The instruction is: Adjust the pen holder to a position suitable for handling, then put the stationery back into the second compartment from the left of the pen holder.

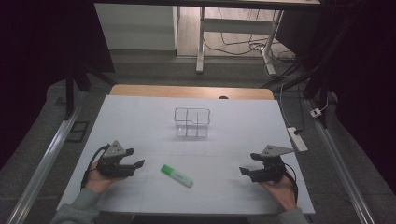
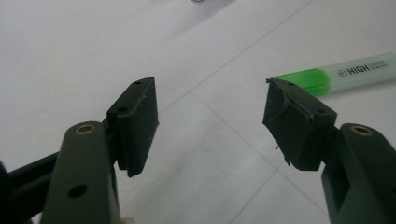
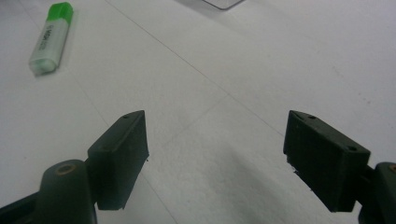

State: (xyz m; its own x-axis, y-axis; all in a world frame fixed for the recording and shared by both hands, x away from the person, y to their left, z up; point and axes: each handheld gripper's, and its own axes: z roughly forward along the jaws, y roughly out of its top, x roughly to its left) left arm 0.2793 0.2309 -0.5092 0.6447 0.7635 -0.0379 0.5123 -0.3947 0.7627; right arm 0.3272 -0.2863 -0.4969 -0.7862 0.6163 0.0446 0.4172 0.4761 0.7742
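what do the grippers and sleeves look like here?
Left gripper and right gripper: black bodies, each topped by a grey three-cornered plate, a black cable trailing at the wrist. Jaws are black rectangular blocks with small screw holes, on arms with brass-ringed holes. Sleeves are grey-green.

My high view looks from above my side of the table [image 1: 140, 116], facing forward and down, far enough back to take in the whole white top and the floor beyond. My left gripper view sits low, just above the surface, looking along the left gripper [image 2: 210, 126] toward the green highlighter [image 2: 336, 74], which is close ahead on its right. My right gripper view rides equally low on the right gripper [image 3: 215, 154] and faces across the table, with the same highlighter [image 3: 50, 39] farther off at upper left. All three views share that highlighter [image 1: 177, 175] and the white top around it.
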